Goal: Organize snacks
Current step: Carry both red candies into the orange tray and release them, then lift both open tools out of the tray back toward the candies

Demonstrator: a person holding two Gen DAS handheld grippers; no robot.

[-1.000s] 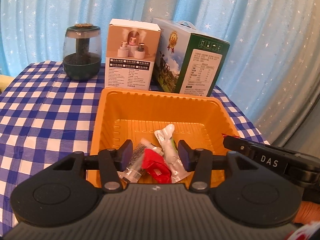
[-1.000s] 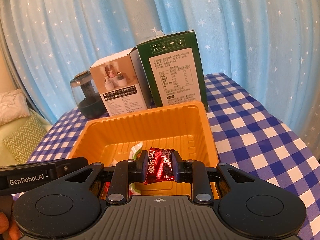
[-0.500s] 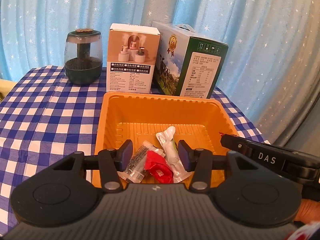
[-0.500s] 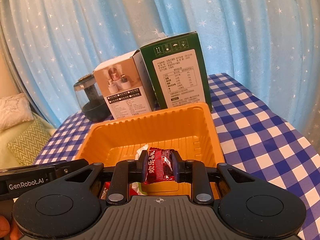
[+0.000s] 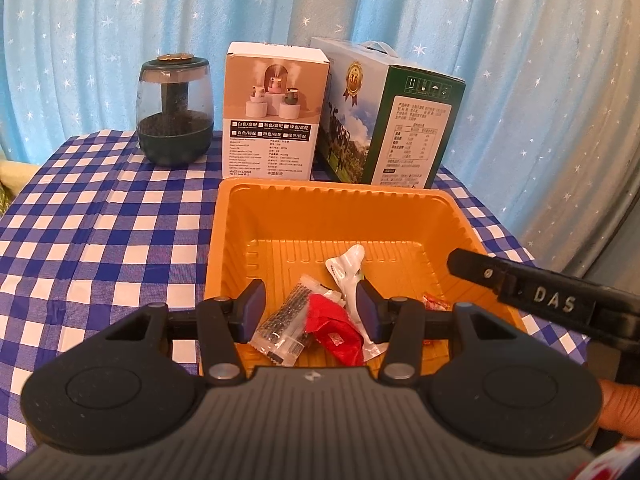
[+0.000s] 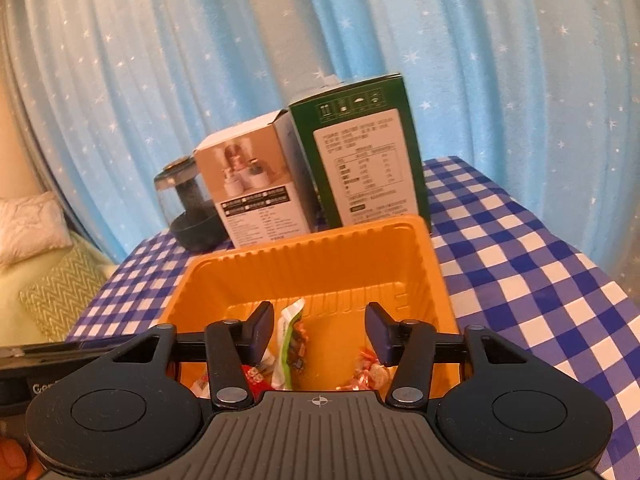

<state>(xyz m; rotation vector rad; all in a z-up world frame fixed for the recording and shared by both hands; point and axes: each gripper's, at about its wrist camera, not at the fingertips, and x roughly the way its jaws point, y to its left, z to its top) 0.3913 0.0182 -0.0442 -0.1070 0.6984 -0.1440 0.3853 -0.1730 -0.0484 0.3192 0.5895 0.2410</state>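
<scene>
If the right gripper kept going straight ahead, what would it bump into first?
Probably the far wall of the orange tray. The right gripper is open and points over the snacks lying in the tray. Depth is hard to judge: if it is angled lower, it might meet the green-and-white snack packet first.

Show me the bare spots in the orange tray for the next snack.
The far half of the orange tray, up to its back wall by the two boxes, is bare. Its near end is crowded: clear packet, red packet, white packet. Red-and-white candies fill the near right corner.
</scene>
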